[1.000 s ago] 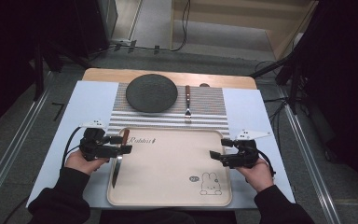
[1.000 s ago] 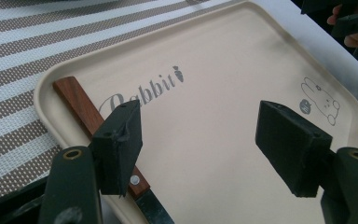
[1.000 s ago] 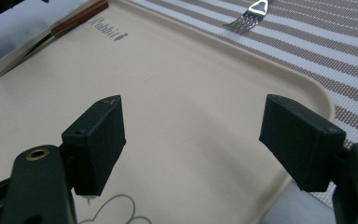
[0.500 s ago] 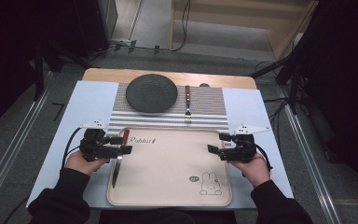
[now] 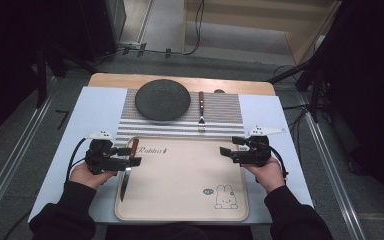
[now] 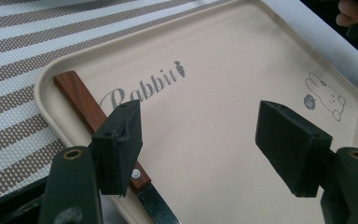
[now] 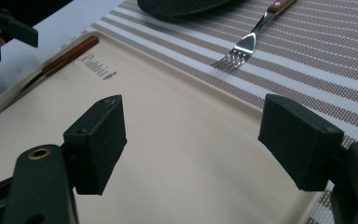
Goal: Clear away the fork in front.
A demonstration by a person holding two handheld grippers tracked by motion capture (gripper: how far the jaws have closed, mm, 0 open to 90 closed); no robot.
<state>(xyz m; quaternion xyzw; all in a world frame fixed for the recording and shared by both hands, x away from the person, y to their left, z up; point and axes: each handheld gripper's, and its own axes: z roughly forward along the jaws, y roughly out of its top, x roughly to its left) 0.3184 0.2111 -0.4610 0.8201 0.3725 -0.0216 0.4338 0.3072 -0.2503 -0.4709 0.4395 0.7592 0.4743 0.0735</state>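
left gripper [image 5: 130, 156] hovering wide apart over knife [image 5: 126, 170], which is lying along left rim of beige tray [image 5: 180, 210] on desk; right gripper [image 5: 228, 148] also spread apart, holding nothing, over tray's right edge.

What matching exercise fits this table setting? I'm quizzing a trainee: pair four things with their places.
1 knife
2 fork
3 plate
4 left gripper

a on the striped mat, right of the plate
b along the tray's left edge
c far middle of the striped mat
d open, over the knife handle

Pairs: 1-b, 2-a, 3-c, 4-d
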